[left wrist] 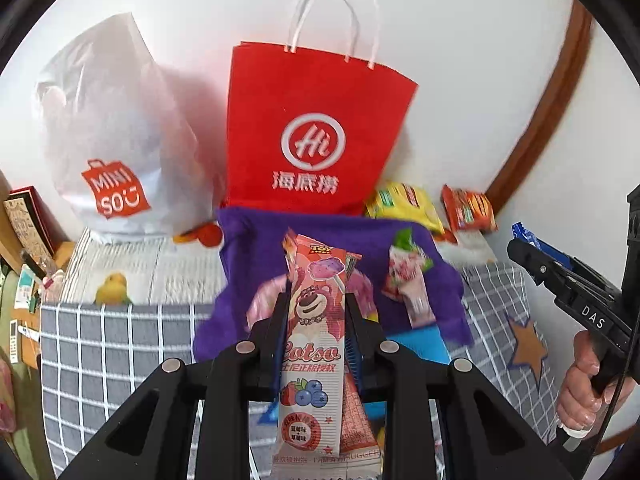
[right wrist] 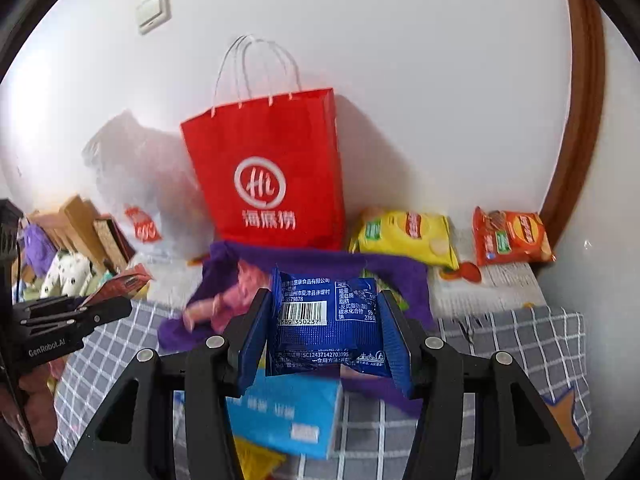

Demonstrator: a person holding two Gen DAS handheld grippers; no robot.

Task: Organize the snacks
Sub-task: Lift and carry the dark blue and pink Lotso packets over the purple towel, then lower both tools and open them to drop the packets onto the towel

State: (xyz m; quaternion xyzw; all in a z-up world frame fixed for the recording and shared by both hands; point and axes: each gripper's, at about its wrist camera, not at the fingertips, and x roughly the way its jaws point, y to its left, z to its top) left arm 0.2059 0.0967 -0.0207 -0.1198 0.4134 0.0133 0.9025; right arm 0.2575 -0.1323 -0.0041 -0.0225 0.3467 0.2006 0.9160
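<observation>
The left gripper (left wrist: 316, 316) is clamped tight on the pink Lotso packet (left wrist: 314, 344), held mid-length: light, crinkly, slippery film. The right gripper (right wrist: 326, 320), partly open, pinches the blue snack pouch (right wrist: 324, 320) by its sides; soft, likely crushable. Both hang before the red paper bag (left wrist: 320, 128), above the purple cloth (left wrist: 256, 236) on the checked cover (left wrist: 120, 344); the white wall (left wrist: 460, 60) stands behind the bag.
</observation>
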